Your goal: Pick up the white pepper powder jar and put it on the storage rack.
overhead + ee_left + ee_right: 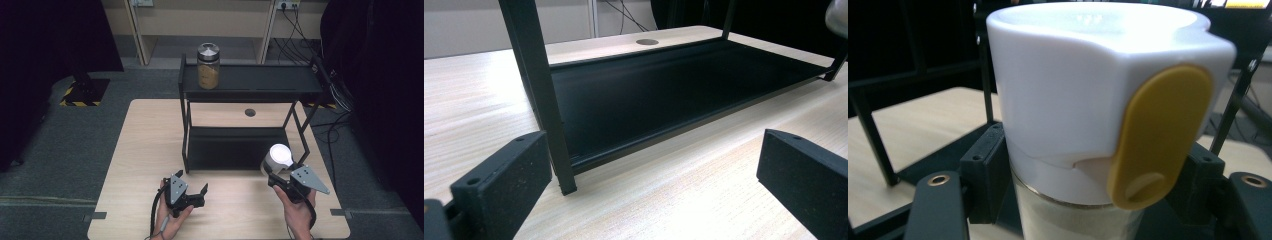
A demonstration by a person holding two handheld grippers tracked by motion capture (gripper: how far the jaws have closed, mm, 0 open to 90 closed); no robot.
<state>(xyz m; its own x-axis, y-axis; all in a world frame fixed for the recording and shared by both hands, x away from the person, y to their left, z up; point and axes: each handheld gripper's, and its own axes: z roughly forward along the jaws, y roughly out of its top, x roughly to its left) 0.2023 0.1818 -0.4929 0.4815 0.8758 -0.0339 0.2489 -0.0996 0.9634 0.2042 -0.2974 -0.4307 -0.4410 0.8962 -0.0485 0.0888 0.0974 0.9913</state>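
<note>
A jar (277, 157) with a white cap stands lifted at the front right corner of the black two-tier rack (260, 80). My right gripper (283, 173) is shut on it. In the right gripper view the jaws press the glass just below the white cap (1063, 90), which carries a yellow tab (1158, 135); pale contents show beneath. My left gripper (191, 181) is held low over the wooden table (145, 145) in front of the rack's left leg, open and holding nothing. In the left gripper view my left gripper (651, 150) faces the lower shelf (664, 95).
A glass jar with a metal lid (208, 66) and brownish contents stands at the left of the rack's top shelf. The black lower shelf (235, 147) is bare. A round grommet (250, 112) sits in the table behind it. Cables hang at the far right.
</note>
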